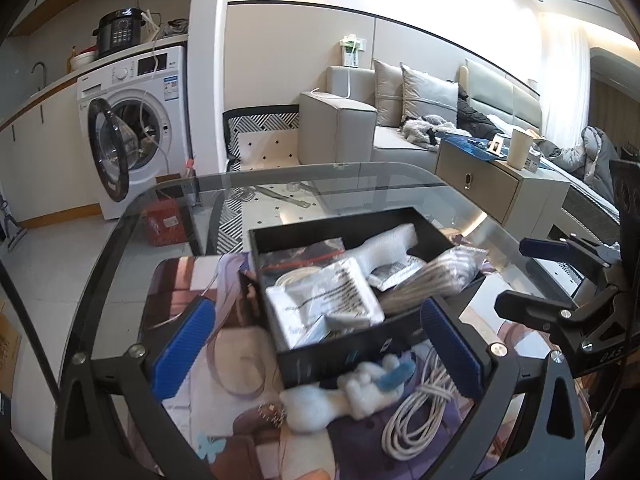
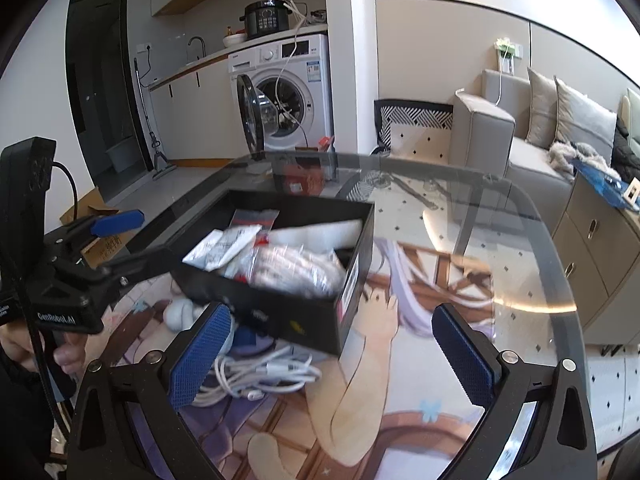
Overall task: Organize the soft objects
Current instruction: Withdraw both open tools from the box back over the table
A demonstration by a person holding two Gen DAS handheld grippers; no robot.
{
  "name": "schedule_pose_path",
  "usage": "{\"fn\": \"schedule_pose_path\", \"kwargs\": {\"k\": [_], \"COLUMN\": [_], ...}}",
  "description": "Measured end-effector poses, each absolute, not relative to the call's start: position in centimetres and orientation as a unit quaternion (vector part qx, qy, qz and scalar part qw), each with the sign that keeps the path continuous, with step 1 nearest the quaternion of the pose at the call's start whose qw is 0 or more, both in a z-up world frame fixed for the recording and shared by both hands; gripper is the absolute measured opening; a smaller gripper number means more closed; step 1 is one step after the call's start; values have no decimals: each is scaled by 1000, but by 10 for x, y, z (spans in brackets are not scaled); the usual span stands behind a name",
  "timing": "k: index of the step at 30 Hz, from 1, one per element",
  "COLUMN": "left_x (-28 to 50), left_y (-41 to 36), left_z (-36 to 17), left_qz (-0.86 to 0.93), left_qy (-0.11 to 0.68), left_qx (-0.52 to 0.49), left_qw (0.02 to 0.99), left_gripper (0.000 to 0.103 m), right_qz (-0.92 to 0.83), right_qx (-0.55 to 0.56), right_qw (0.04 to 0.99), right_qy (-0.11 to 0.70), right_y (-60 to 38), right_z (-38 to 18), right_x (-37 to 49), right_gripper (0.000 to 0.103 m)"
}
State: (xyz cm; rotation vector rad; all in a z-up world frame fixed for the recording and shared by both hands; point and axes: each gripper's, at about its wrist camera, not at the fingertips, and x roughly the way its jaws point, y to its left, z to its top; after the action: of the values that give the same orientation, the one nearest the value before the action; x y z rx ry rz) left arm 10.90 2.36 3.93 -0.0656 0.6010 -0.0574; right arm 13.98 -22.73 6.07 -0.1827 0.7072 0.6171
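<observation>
Left gripper (image 1: 320, 344): lower frame of its own view, jaws spread wide, nothing held; the near corner of the box sits between the blue pads (image 1: 182, 342), untouched.

Right gripper (image 2: 334, 354): lower frame of its view, jaws equally wide, empty.

Plush (image 1: 340, 394): white, with a blue piece, lower centre of the left view, on the bench against the near wall of the box.

Cable (image 1: 416, 412): white coil, just right of the plush, on the bench.

Box (image 1: 360, 350): black, open-topped, centre frame, on a printed mat (image 2: 400, 360). Contents: clear bags (image 1: 332, 292), white foam (image 1: 390, 242) at the far wall, a bagged bundle (image 1: 436, 280) at the right wall.

Bench (image 1: 360, 184): glass top, dark rim.

Washer (image 1: 136, 120): upper left of the left view, door open.

Sofa (image 1: 360, 128): upper right, with cushions.
</observation>
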Motion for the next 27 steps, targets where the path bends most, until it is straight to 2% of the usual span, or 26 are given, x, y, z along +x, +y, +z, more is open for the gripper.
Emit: {"fn": "schedule_pose_path", "kwargs": {"k": [27], "left_x": [80], "left_y": [41], "left_z": [15], "left_qz": [-14], "left_qy": [330], "left_qx": [-33], "left_qw": [943], "left_gripper": [103], "right_qz": [333], "right_qx": [-119], "right_qw": [834], "right_qy": [424], "right_y": [-196], "right_z": [3], "right_x": [126], "right_gripper": [102]}}
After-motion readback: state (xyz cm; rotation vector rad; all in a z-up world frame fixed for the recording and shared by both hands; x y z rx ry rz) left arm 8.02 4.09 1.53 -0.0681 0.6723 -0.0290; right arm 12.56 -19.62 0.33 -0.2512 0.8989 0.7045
